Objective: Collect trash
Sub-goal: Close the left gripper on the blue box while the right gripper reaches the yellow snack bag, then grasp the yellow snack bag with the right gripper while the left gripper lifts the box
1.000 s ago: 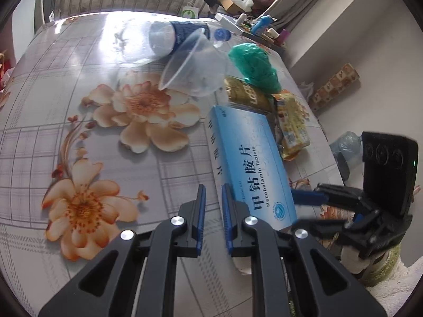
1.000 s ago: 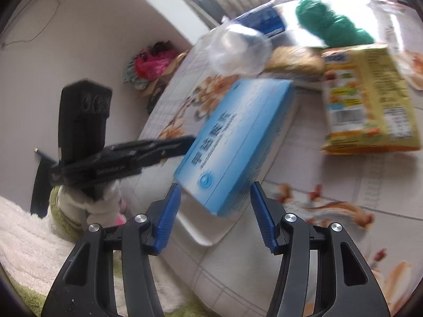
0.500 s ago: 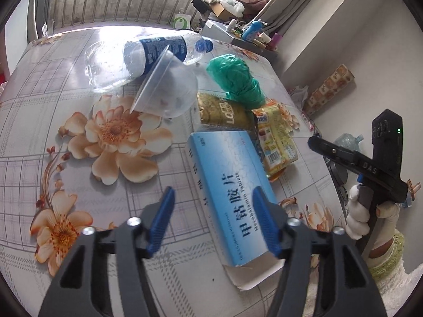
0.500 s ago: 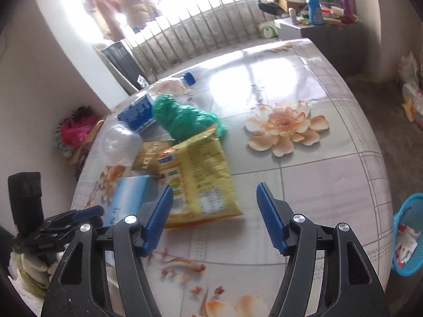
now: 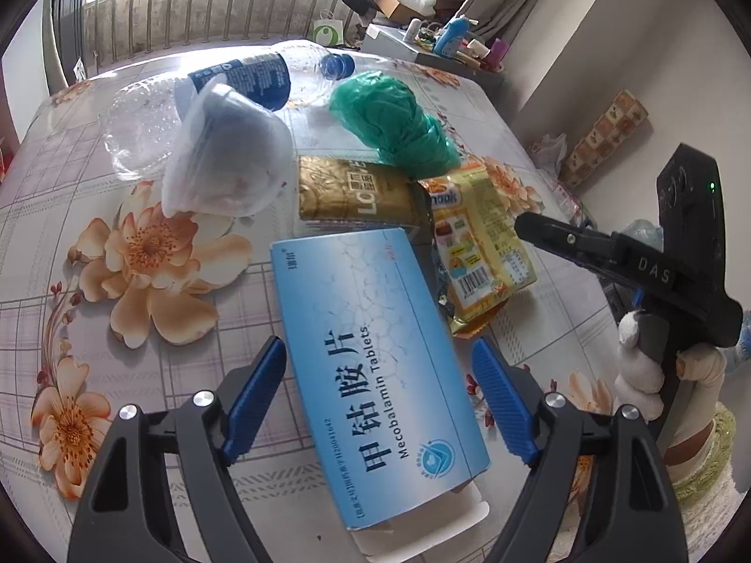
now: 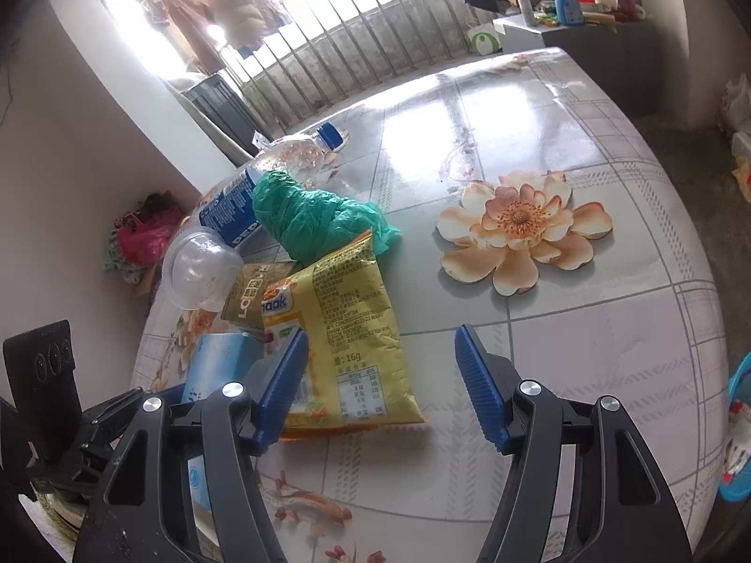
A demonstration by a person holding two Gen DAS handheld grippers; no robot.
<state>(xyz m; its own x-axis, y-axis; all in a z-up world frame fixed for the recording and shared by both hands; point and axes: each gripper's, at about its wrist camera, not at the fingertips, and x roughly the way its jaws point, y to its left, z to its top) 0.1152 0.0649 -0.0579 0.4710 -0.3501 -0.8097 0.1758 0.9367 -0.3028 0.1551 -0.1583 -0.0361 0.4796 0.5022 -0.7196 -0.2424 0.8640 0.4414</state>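
The blue tablet box (image 5: pixel 371 366) lies flat on the desk (image 5: pixel 141 375), long axis running away from the camera, opened end nearest. The left tongs (image 5: pixel 378 394) have just been opening and straddle it untouched. The right tongs (image 6: pixel 380 384) gape, empty, over the yellow snack packet (image 6: pixel 347 328).

The right gripper (image 6: pixel 382 382) hangs with its jaws apart over the flowered table (image 6: pixel 586 352), its left pad above the near corner of a yellow snack packet (image 6: pixel 347 333) without pressing it. Behind the packet lie a green plastic bag (image 6: pixel 314 216), a clear cup (image 6: pixel 202 270), a gold wrapper (image 6: pixel 246 298) and a plastic bottle (image 6: pixel 263 178). A blue box (image 6: pixel 218 366) sits at the left beside the left gripper (image 6: pixel 141 403).
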